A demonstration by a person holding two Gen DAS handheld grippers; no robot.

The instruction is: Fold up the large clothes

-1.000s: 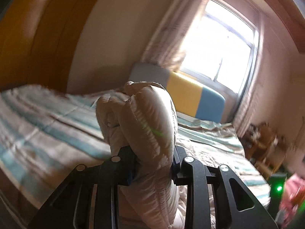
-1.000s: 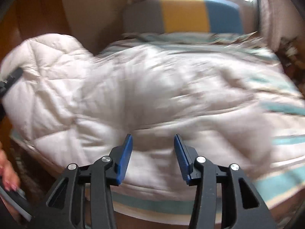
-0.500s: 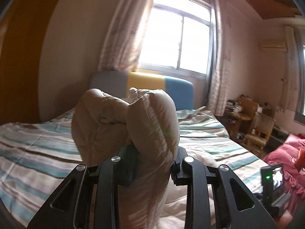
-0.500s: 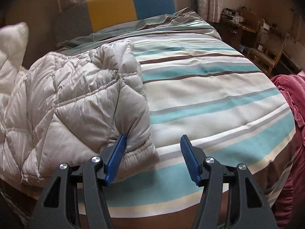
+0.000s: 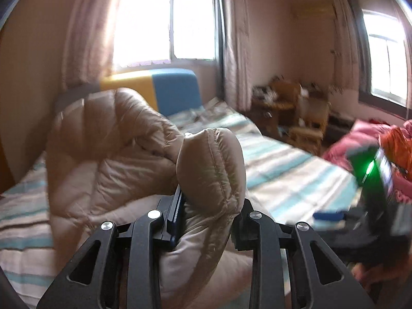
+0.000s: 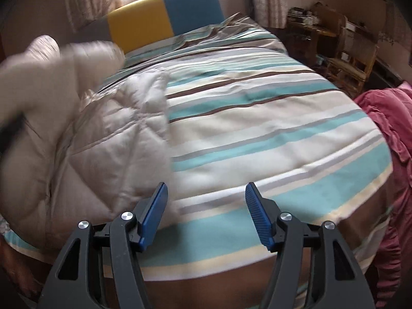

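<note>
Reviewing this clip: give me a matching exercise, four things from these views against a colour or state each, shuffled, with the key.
Things:
1. left gripper
2. right gripper
3. headboard
4. blanket heap

States or colours:
A. yellow and blue panels
B. pink-red, beside the bed
C. clamped on a fold of the beige quilted coat
D. jaws apart and opening, nothing between them

Pairs: 1-C, 2-D, 3-A, 4-B

- We see a bed point(image 6: 257, 134) with a striped cover, its headboard point(image 6: 164, 15) yellow and blue.
- Bright windows point(image 5: 164, 23) behind it, curtains point(image 5: 85, 33) at the sides.
- Wooden chairs point(image 6: 352, 56) by the pinkish wall point(image 5: 278, 38).
- A red blanket point(image 6: 391, 118) lies right of the bed.
</note>
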